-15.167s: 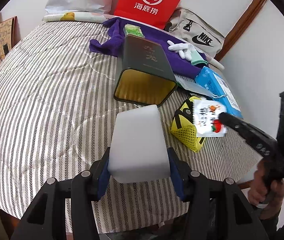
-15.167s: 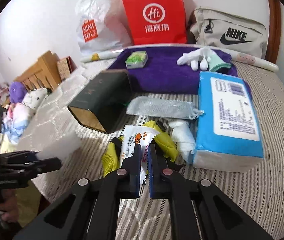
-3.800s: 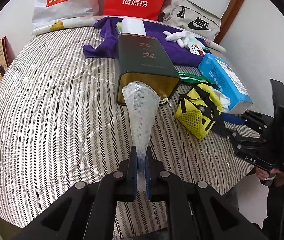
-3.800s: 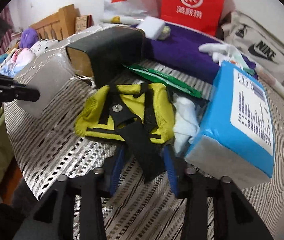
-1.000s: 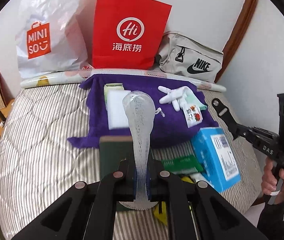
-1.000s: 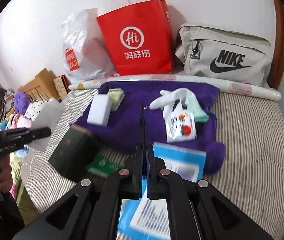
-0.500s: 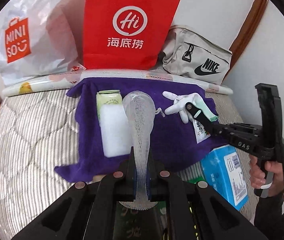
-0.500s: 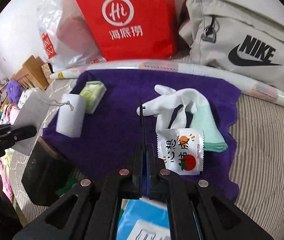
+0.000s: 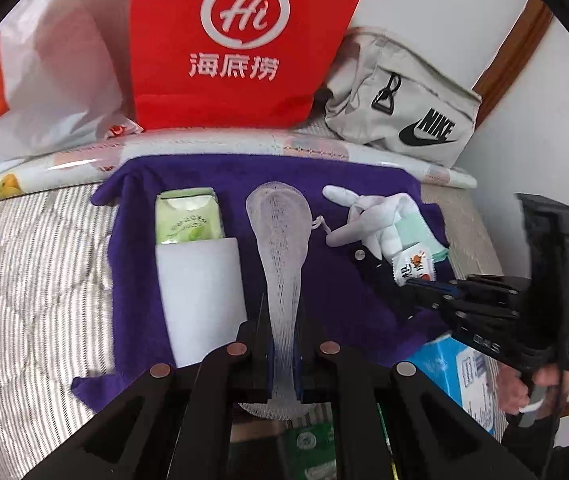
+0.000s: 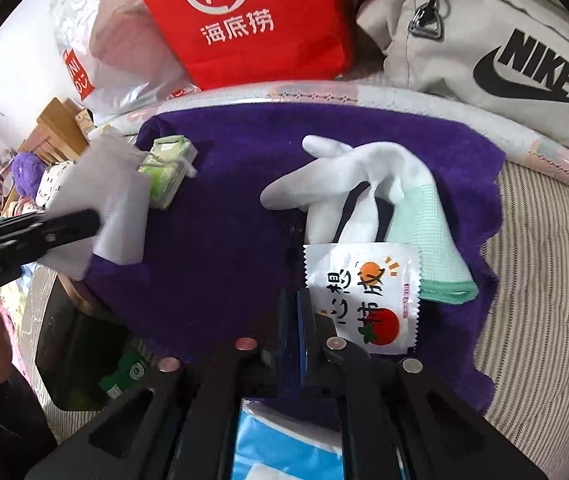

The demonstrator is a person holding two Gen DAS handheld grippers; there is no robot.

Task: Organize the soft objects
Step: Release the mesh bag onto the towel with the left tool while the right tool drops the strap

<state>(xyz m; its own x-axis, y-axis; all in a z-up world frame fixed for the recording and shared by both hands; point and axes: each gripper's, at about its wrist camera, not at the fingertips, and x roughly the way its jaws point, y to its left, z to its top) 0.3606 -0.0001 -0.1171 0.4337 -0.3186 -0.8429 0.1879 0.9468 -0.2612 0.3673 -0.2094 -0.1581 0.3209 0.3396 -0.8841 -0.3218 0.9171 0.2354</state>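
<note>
My left gripper (image 9: 283,328) is shut on a white mesh pouch (image 9: 278,216) that hangs over the middle of the purple towel (image 9: 364,184). Left of the pouch lie a white foam block (image 9: 200,292) and a green tissue pack (image 9: 186,216). To the right are white gloves (image 9: 380,220) and a snack packet (image 10: 364,296). My right gripper (image 10: 294,300) is low over the towel beside the packet. Its jaws are opening, and a thin black strap (image 9: 364,258) reaches from between them onto the towel.
A red paper bag (image 9: 240,40), a white plastic bag (image 9: 44,72) and a grey Nike bag (image 9: 404,108) stand against the wall behind a rolled sheet (image 9: 204,144). A blue tissue pack (image 9: 456,368) and a dark tin (image 10: 72,352) lie on the striped bedcover (image 9: 24,260).
Both grippers have come forward and down over the purple towel. The black strap now rests on the towel and the right jaws have parted slightly.
</note>
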